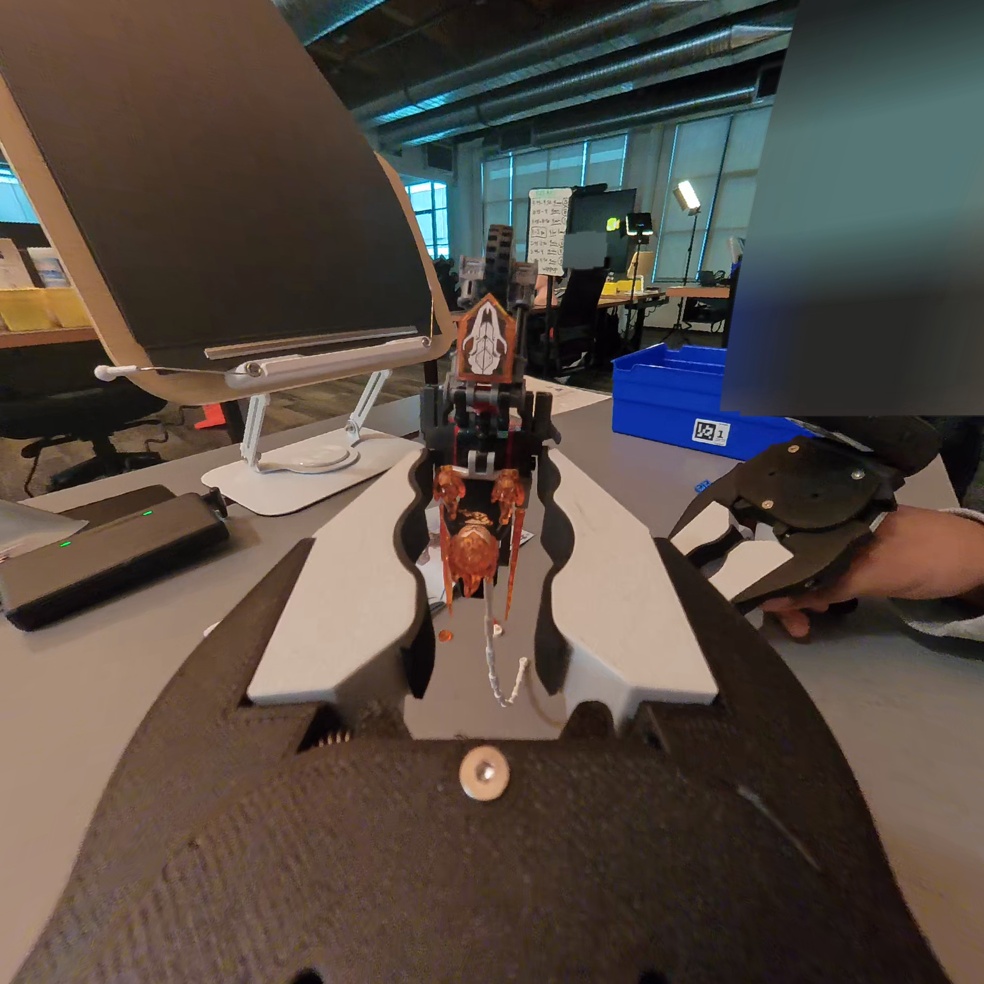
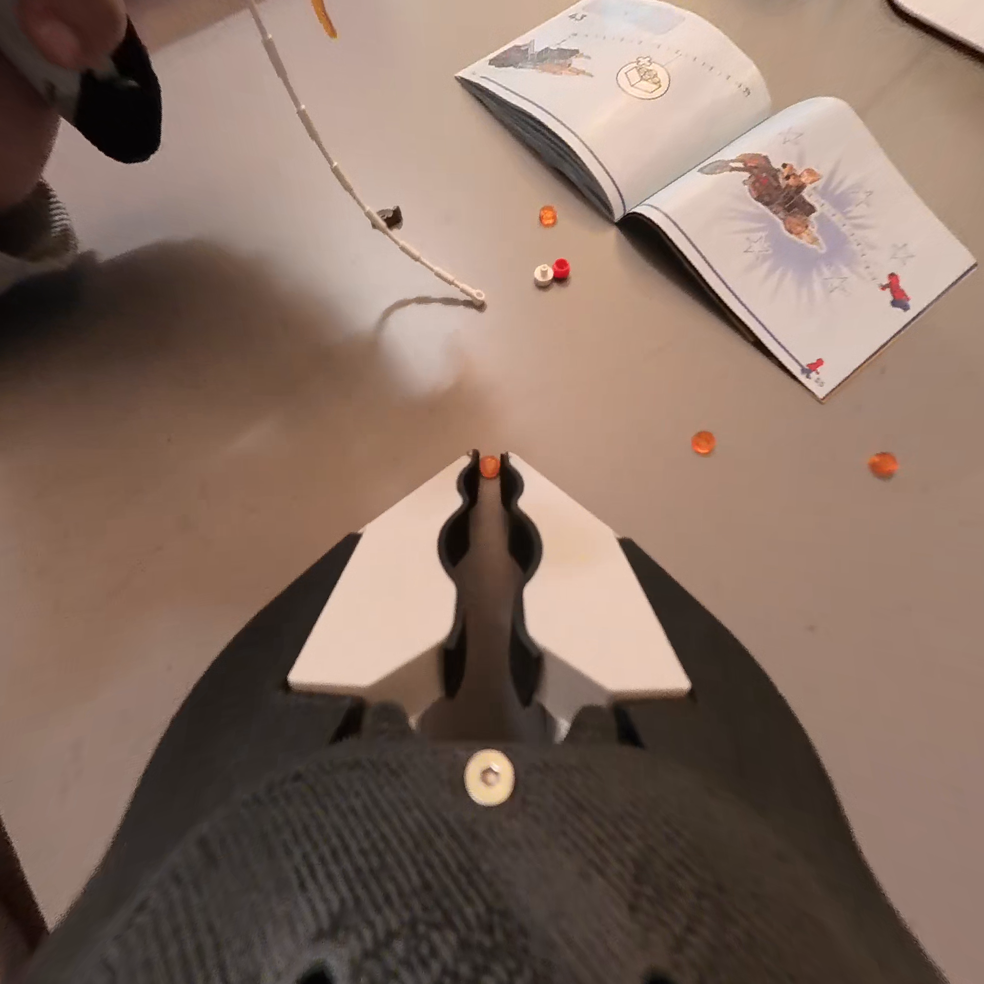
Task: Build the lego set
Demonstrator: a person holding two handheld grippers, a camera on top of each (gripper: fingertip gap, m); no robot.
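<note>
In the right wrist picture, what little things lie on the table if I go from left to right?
White chain → orange stud in the right gripper → white stud → red stud → open booklet.

A grey table [image 1: 133, 665] is being taken as the landmark. On its far left part, a white folding stand [image 1: 298, 452] is being seen, and a large dark panel with a tan rim [image 1: 213, 186] is being propped up on that stand, tilted back. Near the table's left edge, just in front of the stand, a black box with small green lights [image 1: 112, 554] is being shown lying flat. At the table's far right corner, a blue bin [image 1: 671, 394] is being seen, a white tag on its front. Beyond the table, a whiteboard [image 1: 548, 229], a black office chair [image 1: 580, 309] and a lit lamp on a tripod [image 1: 687, 197] are being glimpsed.
</note>
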